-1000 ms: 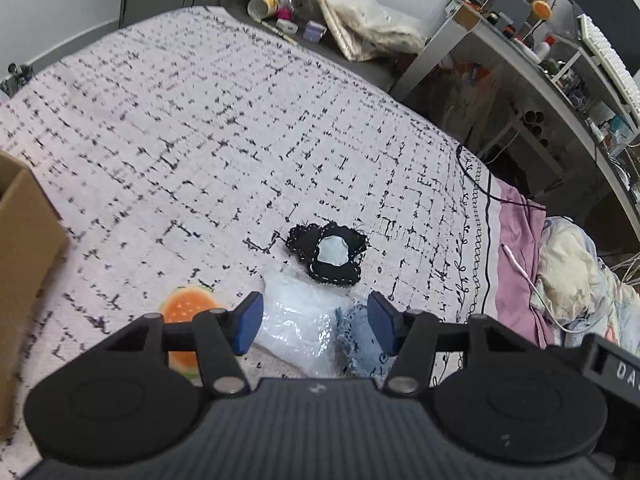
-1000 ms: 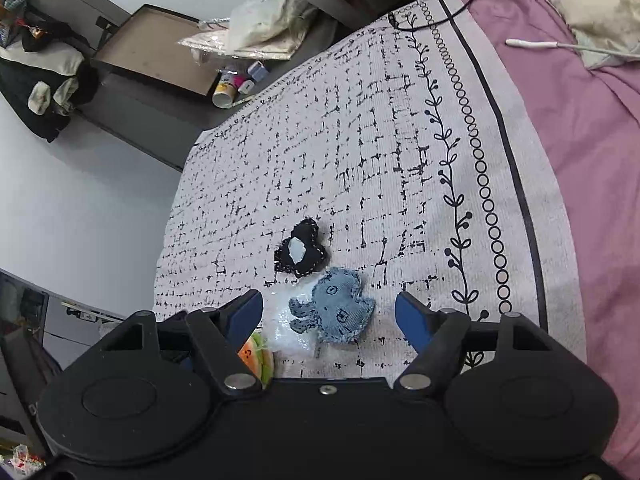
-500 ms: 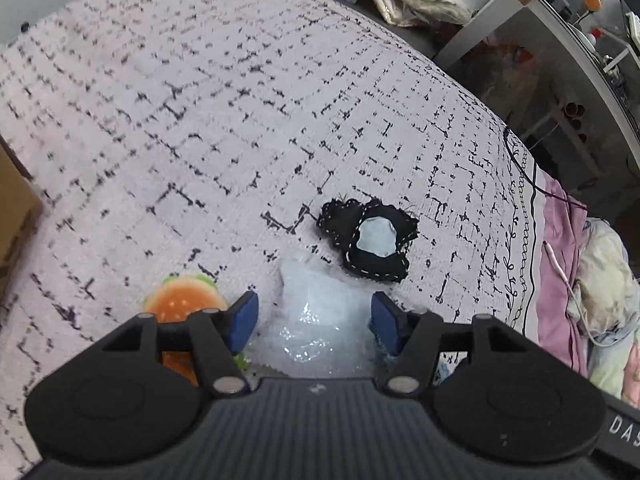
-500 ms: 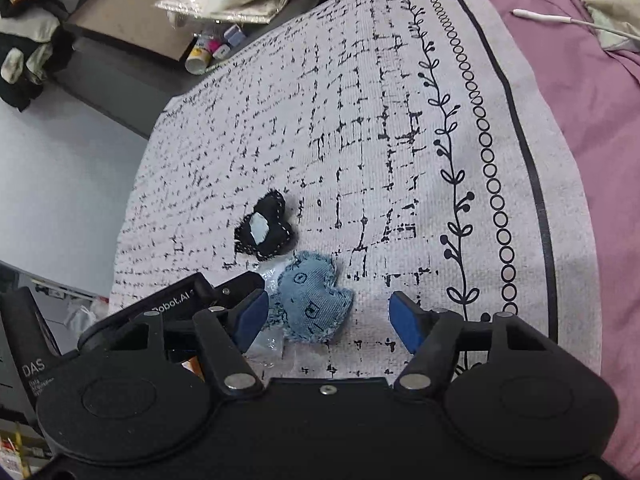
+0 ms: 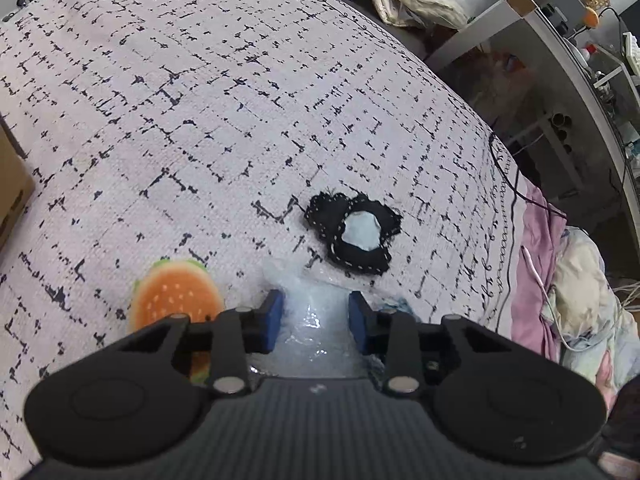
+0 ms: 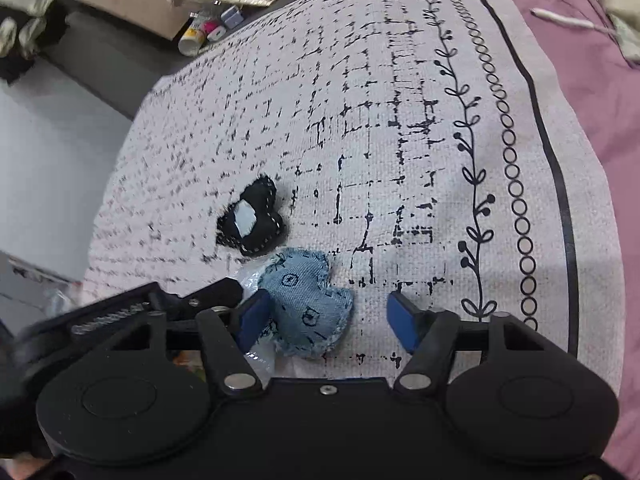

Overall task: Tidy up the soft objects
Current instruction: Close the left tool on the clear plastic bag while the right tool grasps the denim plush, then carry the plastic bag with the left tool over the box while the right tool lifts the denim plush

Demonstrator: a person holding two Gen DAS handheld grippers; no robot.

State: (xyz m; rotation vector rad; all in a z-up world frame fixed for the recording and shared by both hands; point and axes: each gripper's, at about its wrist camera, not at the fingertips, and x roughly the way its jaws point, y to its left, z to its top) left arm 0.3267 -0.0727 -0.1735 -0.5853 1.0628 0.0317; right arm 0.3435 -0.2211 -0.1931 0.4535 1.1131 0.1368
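Left gripper (image 5: pixel 315 317): blue-padded fingers narrowed on a crinkled clear plastic bag (image 5: pixel 316 320), pads touching its sides. Right gripper (image 6: pixel 328 316): fingers spread wide; left pad against a blue denim plush (image 6: pixel 308 304) with frayed, stitched edges, right pad apart from it. Orange burger plush (image 5: pixel 176 300), round with green rim, just left of the bag. Black plush (image 5: pixel 352 236), white-stitched border, pale centre patch, just beyond bag and denim piece. Bed cover (image 5: pixel 200 100): woven, pale with broken black grid; wide bare stretch toward its far edge. Printed vine-and-ring border (image 6: pixel 508 184) near the right edge, pink sheet (image 6: pixel 592 88) past it. Cardboard box (image 5: pixel 12 192) at the left edge.
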